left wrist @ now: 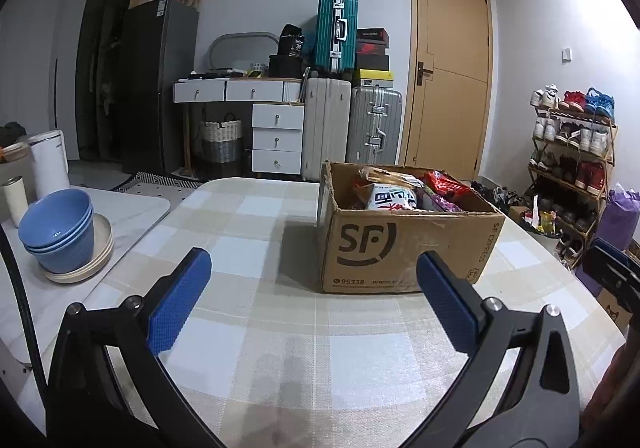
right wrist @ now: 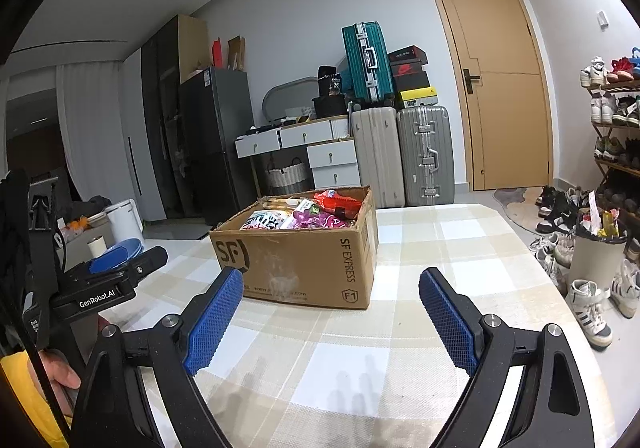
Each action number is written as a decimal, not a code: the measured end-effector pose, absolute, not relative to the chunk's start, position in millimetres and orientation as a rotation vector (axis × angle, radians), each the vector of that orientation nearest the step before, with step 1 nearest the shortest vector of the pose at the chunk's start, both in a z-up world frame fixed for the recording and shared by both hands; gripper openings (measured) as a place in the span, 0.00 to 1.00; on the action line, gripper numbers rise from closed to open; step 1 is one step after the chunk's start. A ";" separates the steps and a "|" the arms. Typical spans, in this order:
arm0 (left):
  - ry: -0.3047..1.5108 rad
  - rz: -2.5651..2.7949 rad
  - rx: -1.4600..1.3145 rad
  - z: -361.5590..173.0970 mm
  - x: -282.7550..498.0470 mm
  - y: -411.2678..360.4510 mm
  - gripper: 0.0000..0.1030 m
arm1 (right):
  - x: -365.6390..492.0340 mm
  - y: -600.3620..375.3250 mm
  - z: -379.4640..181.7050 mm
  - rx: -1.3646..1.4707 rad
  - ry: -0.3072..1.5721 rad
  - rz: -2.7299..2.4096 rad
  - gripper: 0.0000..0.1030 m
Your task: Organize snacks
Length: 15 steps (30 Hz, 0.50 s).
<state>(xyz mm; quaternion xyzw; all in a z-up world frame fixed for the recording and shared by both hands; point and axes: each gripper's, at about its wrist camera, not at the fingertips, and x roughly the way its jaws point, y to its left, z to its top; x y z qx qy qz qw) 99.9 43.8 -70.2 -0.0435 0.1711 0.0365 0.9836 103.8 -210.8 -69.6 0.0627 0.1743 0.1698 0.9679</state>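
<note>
Both tools hovering empty, box of snacks dead ahead

I'm holding the left tool (left wrist: 314, 276) and right tool (right wrist: 331, 298) spread wide, pinching nothing, over the checked surface (left wrist: 280, 348). The cardboard box (left wrist: 400, 248) is sitting just beyond, stuffed with snack bags (right wrist: 304, 214). I'm guessing they're light, crinkly and slippery, so I'm planning on pinching a top edge.

One cardboard box (left wrist: 400, 244) of snacks, three stacked blue bowls (left wrist: 58, 226) — and three suitcases (left wrist: 336, 32).
</note>
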 end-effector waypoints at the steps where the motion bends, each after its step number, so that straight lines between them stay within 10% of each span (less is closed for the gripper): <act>1: 0.344 0.076 -0.089 -68.7 98.4 44.0 1.00 | 104.4 -210.3 -70.0 0.125 0.353 0.342 0.89; 15: 0.332 0.086 -0.072 -66.7 87.0 42.5 1.00 | 103.8 -210.4 -70.6 0.137 0.355 0.337 0.89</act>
